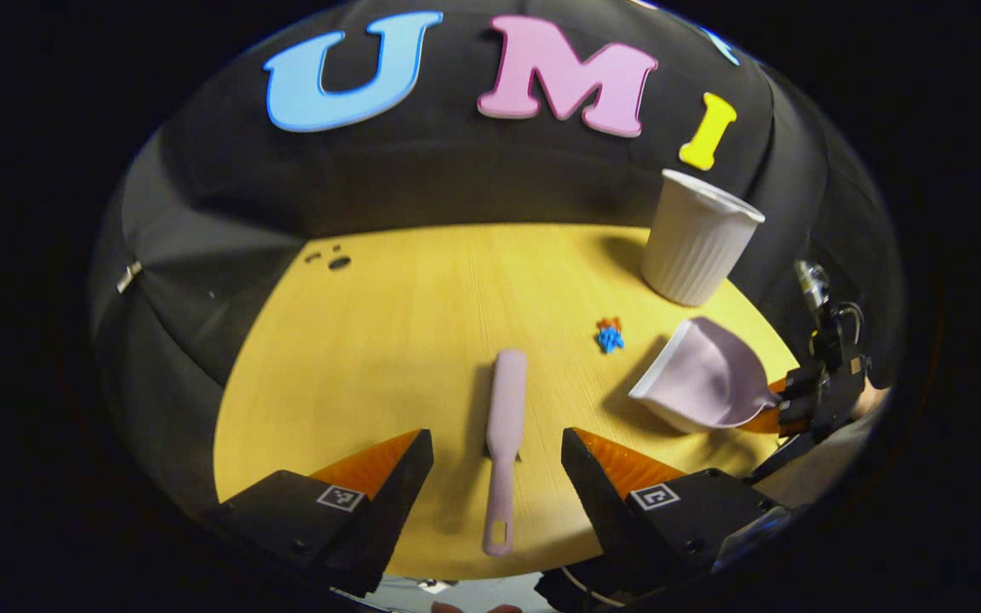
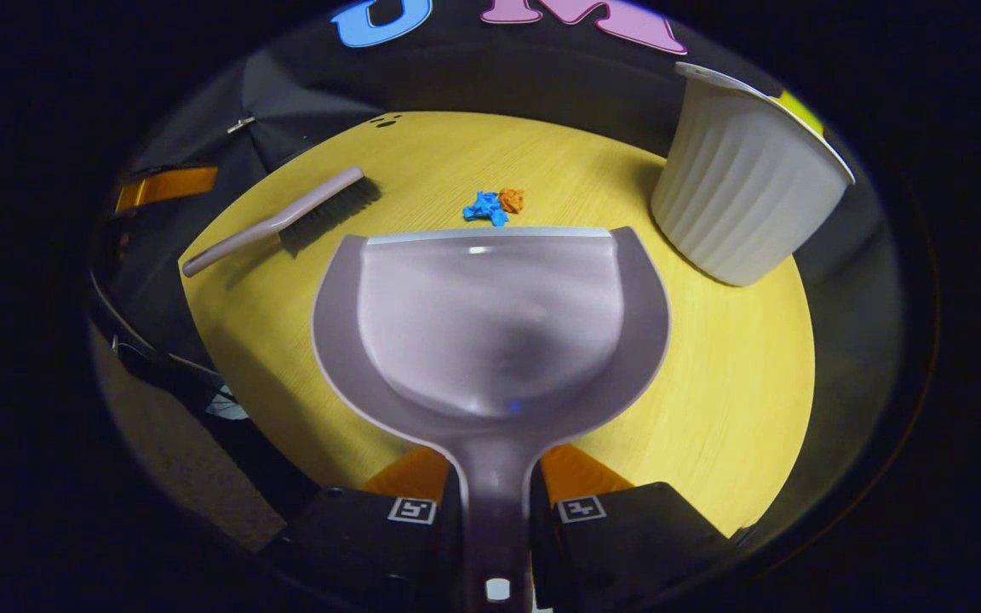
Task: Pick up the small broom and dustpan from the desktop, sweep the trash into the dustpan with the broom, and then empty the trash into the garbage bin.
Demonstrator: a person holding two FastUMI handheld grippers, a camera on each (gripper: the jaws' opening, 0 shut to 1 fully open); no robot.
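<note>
My left tongs (image 1: 497, 464) are hovering wide open astride the broom (image 1: 505, 434) lying on the bench (image 1: 388, 340), while my right tongs (image 2: 495, 511) are clamping the dustpan (image 2: 490, 328) handle, its lip just short of the trash (image 2: 490, 205).

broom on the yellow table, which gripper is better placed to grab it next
Left. The open left gripper already straddles the pale pink plastic broom's handle on the yellow wooden table, while the right gripper is shut on the pale pink plastic dustpan.

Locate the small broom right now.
The small broom lies flat on the yellow desktop between the open left hand-held gripper fingers, left of the dustpan.
</note>
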